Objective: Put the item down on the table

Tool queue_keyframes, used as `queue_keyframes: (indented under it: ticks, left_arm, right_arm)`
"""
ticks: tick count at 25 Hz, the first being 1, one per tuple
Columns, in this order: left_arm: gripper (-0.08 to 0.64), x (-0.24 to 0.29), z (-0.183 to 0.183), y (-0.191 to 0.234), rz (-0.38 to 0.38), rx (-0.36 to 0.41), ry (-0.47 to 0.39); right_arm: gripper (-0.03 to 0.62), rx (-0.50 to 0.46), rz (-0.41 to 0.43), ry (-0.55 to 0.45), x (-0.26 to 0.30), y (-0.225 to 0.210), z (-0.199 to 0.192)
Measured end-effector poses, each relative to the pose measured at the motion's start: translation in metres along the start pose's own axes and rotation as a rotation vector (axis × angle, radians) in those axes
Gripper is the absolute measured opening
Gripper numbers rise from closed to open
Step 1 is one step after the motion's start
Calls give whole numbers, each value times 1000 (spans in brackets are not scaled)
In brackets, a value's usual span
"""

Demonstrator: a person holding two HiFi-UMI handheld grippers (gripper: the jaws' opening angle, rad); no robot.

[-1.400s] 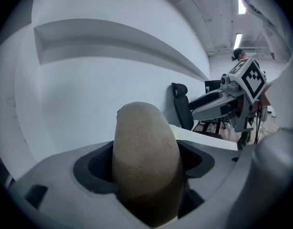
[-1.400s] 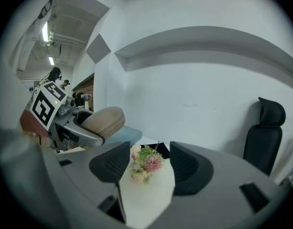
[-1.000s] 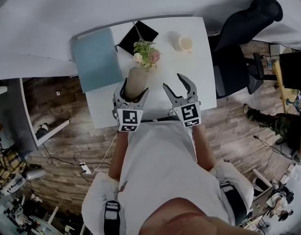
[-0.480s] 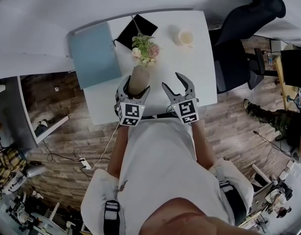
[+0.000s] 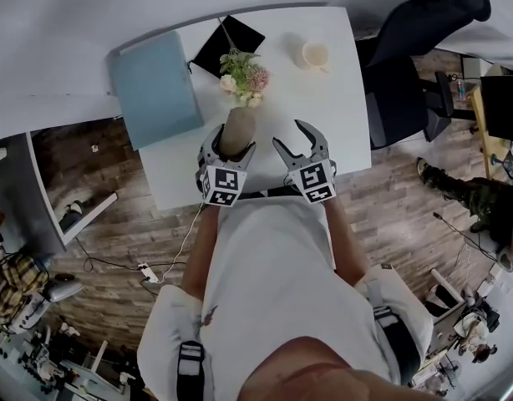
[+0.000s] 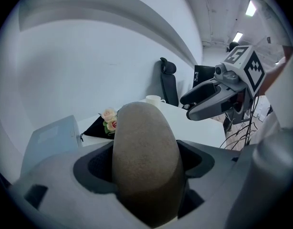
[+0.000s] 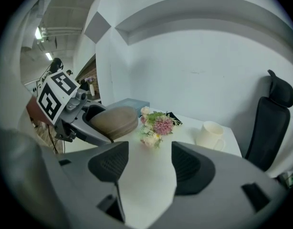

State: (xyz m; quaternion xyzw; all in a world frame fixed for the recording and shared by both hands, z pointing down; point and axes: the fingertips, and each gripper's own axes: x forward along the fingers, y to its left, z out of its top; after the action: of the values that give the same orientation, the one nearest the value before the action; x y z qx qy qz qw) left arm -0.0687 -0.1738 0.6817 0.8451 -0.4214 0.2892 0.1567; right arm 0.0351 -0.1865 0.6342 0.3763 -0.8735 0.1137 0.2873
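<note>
The brown, egg-shaped item (image 5: pixel 236 130) is clamped upright in the left gripper's (image 5: pixel 230 144) jaws over the near part of the white table (image 5: pixel 332 111), probably to land short of the flowers (image 5: pixel 244 78); the right gripper (image 5: pixel 287 134) waits beside it empty, its jaws narrowly apart and just opening; a cup (image 5: pixel 314 53), a blue folder (image 5: pixel 154 86) and a black chair (image 5: pixel 407 65) stand around, with wooden floor (image 5: pixel 114 215) below.

Flowers (image 5: pixel 242 78), cup (image 5: pixel 314 54), office chair (image 5: pixel 398 98)
</note>
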Motion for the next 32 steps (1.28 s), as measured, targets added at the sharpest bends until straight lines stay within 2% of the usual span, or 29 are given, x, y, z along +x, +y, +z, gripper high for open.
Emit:
queue_keyframes:
  ticks: [9,32]
  left_arm:
    - [394,19,-17,-8,-36,5,42]
    - [394,53,-52,-28,-117,31,151]
  right_arm:
    - [285,17,30,61,16,4,-27]
    - [293,-1,66,162,29,5,-65]
